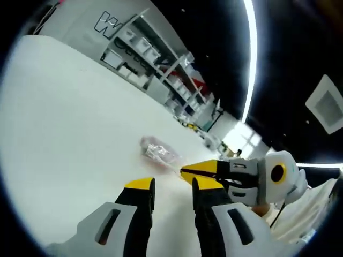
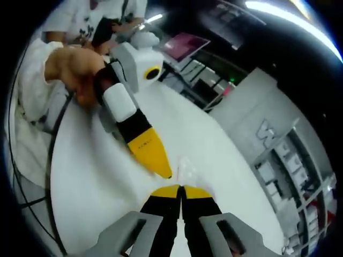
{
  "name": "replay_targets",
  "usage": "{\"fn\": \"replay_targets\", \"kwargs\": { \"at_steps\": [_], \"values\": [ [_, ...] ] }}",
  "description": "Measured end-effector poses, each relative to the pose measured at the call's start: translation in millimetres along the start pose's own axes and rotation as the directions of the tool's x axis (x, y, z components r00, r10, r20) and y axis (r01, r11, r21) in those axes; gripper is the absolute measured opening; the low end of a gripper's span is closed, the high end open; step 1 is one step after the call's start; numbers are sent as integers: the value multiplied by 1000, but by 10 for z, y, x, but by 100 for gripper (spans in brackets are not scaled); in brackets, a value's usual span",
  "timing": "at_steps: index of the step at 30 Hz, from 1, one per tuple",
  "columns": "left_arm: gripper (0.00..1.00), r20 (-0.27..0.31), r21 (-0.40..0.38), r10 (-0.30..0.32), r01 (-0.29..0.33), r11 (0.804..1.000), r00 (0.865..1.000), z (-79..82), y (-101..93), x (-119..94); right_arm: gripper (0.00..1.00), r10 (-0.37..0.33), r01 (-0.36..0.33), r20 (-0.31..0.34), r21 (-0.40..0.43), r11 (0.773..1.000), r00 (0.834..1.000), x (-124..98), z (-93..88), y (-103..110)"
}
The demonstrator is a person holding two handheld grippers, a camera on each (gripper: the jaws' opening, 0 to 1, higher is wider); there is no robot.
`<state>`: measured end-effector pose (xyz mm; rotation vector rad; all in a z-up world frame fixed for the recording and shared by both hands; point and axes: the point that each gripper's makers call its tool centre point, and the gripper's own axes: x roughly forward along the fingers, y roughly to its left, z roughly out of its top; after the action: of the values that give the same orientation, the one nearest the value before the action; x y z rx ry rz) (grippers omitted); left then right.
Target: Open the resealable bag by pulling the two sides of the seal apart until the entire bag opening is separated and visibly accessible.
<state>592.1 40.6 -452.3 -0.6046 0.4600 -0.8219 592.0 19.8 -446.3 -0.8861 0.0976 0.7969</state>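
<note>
Two grippers at bag (image 1: pixel 159 152), right gripper (image 1: pixel 182 172) pinching it, left gripper (image 1: pixel 172 188) parted beside it.

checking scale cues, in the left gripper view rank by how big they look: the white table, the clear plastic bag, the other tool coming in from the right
1. White table, by far the largest.
2. Right tool with yellow tips and a white body; it is nearer the camera, so its look is inflated.
3. Clear crumpled plastic bag, smallest, lying farther off on the table.

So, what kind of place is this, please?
Probably a lab or workshop, not a home: a large white table, open shelving stacked with bins along the wall, a strip ceiling light, and grey wall panels with large lettering.
</note>
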Motion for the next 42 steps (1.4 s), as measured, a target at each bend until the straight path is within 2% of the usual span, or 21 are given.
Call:
{"fn": "replay_targets", "kwargs": {
  "at_steps": [9, 15, 19, 42],
  "values": [
    [28, 0, -64, 11, -11, 998, 1000, 3, 32, 53, 0, -5, 5, 17, 17, 1000, 1000, -3, 12, -21],
    [22, 7, -125, 25, -24, 992, 1000, 26, 84, 99, 0, -11, 10, 31, 32, 999, 999, -10, 18, -38],
    [20, 17, -183, 10, -7, 983, 1000, 66, 101, 137, 0, -18, 17, 39, 40, 999, 999, -12, 24, -61],
    [19, 32, -236, 6, 2, 972, 999, 135, 161, 193, 0, -22, 18, 60, 66, 998, 998, 53, 65, -70]
  ]
}}
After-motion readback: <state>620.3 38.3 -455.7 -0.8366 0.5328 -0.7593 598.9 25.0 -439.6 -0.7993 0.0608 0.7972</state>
